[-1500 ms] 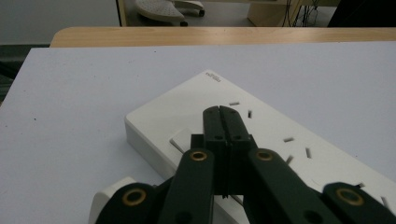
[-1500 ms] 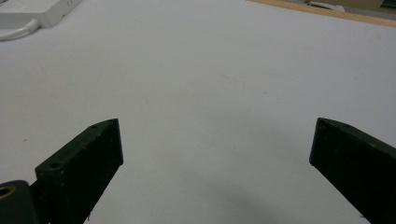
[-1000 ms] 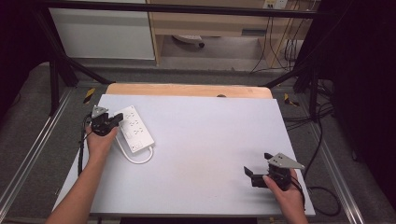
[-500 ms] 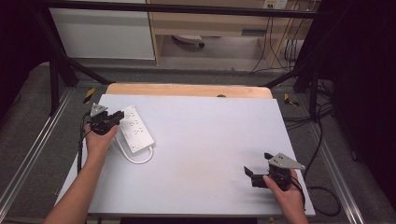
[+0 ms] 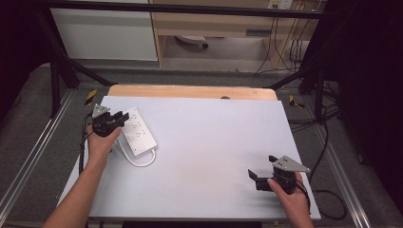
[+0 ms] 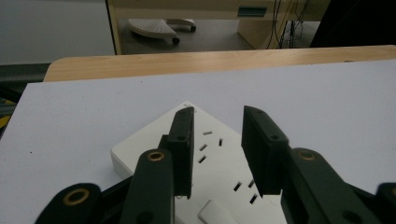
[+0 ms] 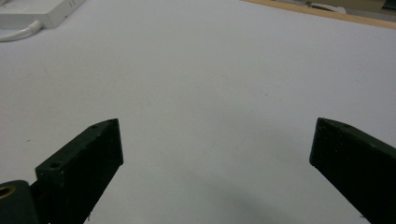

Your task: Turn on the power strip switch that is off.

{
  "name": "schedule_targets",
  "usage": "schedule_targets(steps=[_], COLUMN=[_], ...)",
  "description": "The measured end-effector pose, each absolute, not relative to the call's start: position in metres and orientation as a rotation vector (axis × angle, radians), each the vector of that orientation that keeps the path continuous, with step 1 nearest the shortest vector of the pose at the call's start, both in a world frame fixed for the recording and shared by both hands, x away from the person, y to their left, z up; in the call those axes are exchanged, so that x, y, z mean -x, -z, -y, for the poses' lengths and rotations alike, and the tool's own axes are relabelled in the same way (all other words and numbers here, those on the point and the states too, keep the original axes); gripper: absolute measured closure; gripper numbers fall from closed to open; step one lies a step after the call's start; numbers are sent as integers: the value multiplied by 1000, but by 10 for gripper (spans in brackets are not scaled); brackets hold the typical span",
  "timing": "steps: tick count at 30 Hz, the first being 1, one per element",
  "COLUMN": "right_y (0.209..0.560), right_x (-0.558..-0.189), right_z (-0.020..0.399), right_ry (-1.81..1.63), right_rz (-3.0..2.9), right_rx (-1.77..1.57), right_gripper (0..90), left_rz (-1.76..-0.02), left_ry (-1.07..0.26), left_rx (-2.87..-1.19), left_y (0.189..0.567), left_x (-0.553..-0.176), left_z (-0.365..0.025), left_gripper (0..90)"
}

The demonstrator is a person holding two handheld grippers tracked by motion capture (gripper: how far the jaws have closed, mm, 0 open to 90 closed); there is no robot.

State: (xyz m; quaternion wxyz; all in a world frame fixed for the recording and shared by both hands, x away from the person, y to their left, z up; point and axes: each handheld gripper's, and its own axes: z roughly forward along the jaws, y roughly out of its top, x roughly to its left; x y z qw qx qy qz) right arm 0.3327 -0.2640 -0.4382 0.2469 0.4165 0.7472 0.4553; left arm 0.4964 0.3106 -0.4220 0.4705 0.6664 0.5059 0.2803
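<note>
A white power strip (image 5: 138,133) lies flat near the left edge of the table (image 5: 214,142), angled toward the far left corner, with its white cord (image 5: 138,161) looping off its near end. The left gripper (image 5: 117,119) hovers over the strip's far end; its jaws have just been opening and now stand apart at a narrow gap, with the socket face below them and nothing pinched between the pads, as the left gripper view shows. The right gripper (image 5: 253,179) rests near the table's near right corner, well apart from the strip, its jaws spread wide over bare surface. The strip looks like a rigid plastic block, fairly light, with smooth faces that could slip under the pads, so a hold across its two long sides would probably be the surest; the cord is soft and would likely drag and swing behind it. The strip's near end is cut off in the left gripper view by the jaws, the cord's plug cannot be made out, and whether the jaws touch the strip's top is hard to tell.
</note>
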Motion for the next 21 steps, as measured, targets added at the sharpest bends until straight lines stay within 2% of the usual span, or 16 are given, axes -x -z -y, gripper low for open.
schedule_targets(steps=[5,21], right_y=[438,439], right_x=[-333,-333], right_z=[264,264], right_ry=[-1241,-1239], right_rz=[-2038,-2043], right_rx=[-1135,-1134], right_gripper=[31,31], left_rz=[-1232,-1186], left_ry=[-683,-658], left_rx=[-1630,-1633], left_y=[420,412], left_x=[-496,-491], left_z=[-309,-302], left_gripper=[597,358])
